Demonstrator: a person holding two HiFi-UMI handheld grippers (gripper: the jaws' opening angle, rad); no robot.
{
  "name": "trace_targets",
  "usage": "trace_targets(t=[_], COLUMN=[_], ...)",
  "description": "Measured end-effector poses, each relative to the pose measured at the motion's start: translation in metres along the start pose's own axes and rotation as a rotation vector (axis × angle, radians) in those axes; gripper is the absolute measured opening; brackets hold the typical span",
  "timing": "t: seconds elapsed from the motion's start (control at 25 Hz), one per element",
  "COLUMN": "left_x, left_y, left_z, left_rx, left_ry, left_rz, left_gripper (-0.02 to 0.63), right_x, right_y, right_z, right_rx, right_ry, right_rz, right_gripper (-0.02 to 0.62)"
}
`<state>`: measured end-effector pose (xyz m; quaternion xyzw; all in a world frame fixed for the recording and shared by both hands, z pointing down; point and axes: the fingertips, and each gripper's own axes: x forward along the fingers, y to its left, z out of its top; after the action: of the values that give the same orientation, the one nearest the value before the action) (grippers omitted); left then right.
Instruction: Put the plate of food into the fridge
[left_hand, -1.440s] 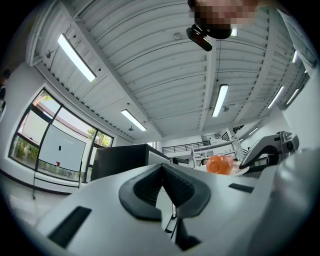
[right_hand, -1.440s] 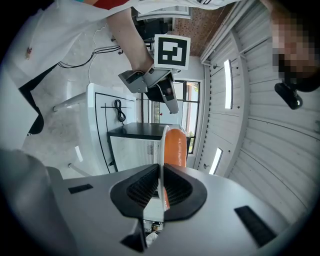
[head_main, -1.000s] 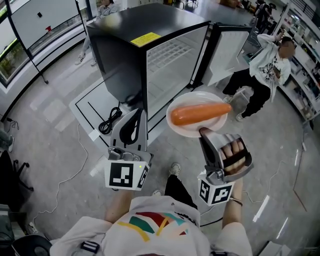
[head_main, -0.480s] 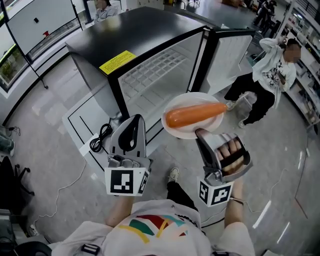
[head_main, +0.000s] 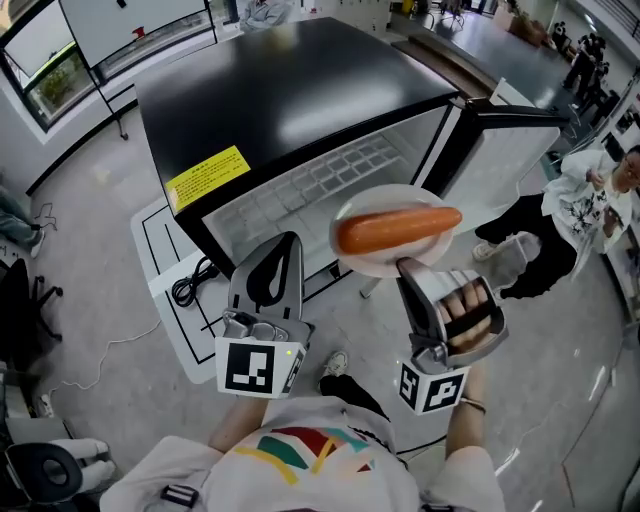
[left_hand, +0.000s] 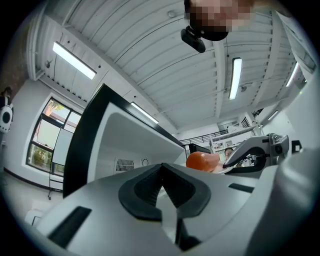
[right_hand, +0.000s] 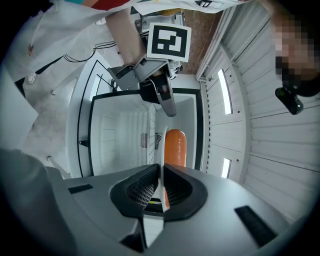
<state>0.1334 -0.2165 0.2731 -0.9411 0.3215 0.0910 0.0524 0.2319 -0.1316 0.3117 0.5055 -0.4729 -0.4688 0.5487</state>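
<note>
**Carry the plate in level, clear of the door frame**

Head view: the right claw (head_main: 405, 266) pinches the near rim of the white plate (head_main: 372, 262), held in the air before the open fridge (head_main: 300, 100) with 1 long orange food piece (head_main: 398, 228) on it. The left claw (head_main: 290, 240) hangs beside it.

Left gripper view: its jaws meet on nothing.

Right gripper view: narrow jaws clamp the rim. Holding the plate flat should stop the food rolling.

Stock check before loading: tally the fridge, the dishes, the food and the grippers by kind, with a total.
fridge: 1
plate: 1
orange food: 1
grippers: 2, left gripper and right gripper
total: 5
</note>
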Motion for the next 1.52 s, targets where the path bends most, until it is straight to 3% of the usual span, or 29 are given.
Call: trace_targets(t=[0.44, 0.92, 1.2, 1.52], left_x=[0.033, 0.022, 0.018, 0.009], left_y=[0.012, 0.011, 0.004, 0.006], left_z=[0.005, 0.013, 0.012, 0.015], left_rx=[0.051, 0.09, 0.112, 0.133], left_ry=[-0.01, -0.001, 0.014, 0.015], left_rz=[0.176, 0.365, 0.415, 0.44], left_gripper=[0.006, 0.006, 0.006, 0.006], right_x=[0.058, 0.074, 0.069, 0.066], right_y=[-0.008, -0.012, -0.013, -0.017], right_z=[-0.02, -0.015, -0.017, -0.014], right_rx=[0.022, 0.027, 0.019, 0.028], right_ry=[-0.2, -0.392, -0.463, -0.476], right_rz=[-0.016, -0.025, -0.032, -0.038], right_gripper=[0.026, 0.026, 0.026, 0.026])
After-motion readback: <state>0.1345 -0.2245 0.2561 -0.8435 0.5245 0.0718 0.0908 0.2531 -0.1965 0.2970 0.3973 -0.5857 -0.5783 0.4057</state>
